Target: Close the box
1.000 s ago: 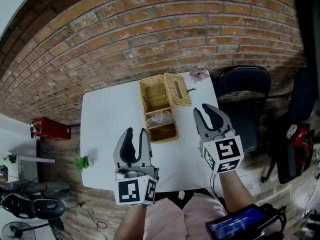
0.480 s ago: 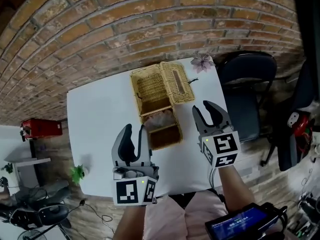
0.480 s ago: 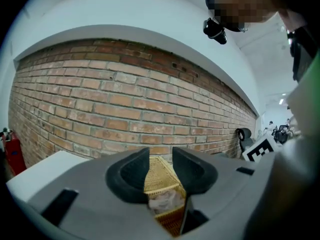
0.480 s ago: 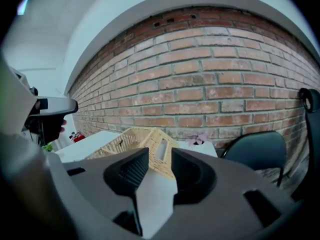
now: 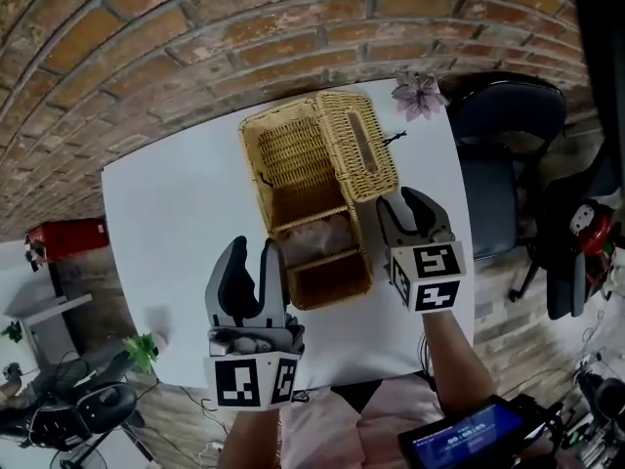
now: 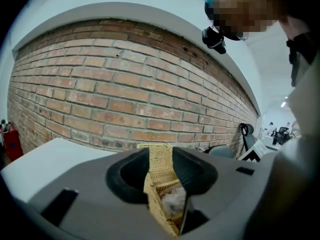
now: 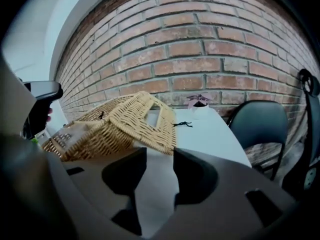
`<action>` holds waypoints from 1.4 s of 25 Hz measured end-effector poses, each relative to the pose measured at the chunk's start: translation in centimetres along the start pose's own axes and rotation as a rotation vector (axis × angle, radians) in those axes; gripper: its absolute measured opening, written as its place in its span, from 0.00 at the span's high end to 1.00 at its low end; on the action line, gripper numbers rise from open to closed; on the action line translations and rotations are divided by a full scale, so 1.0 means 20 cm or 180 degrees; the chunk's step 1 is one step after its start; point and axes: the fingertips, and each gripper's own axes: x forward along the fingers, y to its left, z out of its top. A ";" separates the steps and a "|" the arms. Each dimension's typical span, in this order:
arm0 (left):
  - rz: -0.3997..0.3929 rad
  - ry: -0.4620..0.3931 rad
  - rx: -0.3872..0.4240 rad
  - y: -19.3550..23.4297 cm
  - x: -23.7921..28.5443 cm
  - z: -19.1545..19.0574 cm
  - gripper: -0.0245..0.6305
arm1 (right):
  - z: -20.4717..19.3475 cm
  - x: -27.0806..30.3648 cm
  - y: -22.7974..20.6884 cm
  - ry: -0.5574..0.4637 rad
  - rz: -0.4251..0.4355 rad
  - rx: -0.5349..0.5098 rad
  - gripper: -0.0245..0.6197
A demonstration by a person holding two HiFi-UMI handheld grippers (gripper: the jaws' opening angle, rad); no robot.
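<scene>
An open wicker box [image 5: 312, 252] stands on the white table [image 5: 176, 223], its lid [image 5: 361, 145] swung up and over to the right. Something pale and crumpled [image 5: 322, 233] lies inside. My left gripper [image 5: 256, 254] is open beside the box's near left wall; in the left gripper view the box [image 6: 162, 194] shows through the gap of that gripper [image 6: 160, 156]. My right gripper [image 5: 415, 206] is just right of the box, below the lid. Its jaws are opening with only bare table between them; the lid [image 7: 135, 119] lies just ahead of the right gripper [image 7: 159, 159].
A pink flower ornament [image 5: 420, 94] and a small black item [image 5: 394, 140] sit at the table's far right corner. A black chair [image 5: 498, 164] stands right of the table. A brick wall runs behind. A small plant [image 5: 142, 350] and red object [image 5: 63, 237] are on the left.
Both grippers have come forward and now flank the box's near end. The right gripper's jaws stand wider apart than before. The box and lid have not moved.
</scene>
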 end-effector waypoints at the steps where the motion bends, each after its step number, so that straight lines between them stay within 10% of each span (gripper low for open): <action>1: 0.0001 0.0002 0.0001 0.01 0.00 0.00 0.73 | -0.01 0.02 -0.01 0.0029 -0.0054 0.0048 0.69; 18: 0.0065 -0.0114 0.0003 0.05 -0.03 0.06 0.73 | 0.14 -0.05 -0.10 -0.0618 -0.0403 0.0713 0.73; 29: 0.0145 -0.0226 0.0021 0.06 -0.08 0.11 0.73 | 0.37 -0.22 0.00 -0.1274 -0.0140 0.0384 0.77; 35: 0.0139 -0.0255 0.0040 0.06 -0.06 0.13 0.73 | 0.33 -0.17 0.03 -0.0936 0.0028 0.0309 0.79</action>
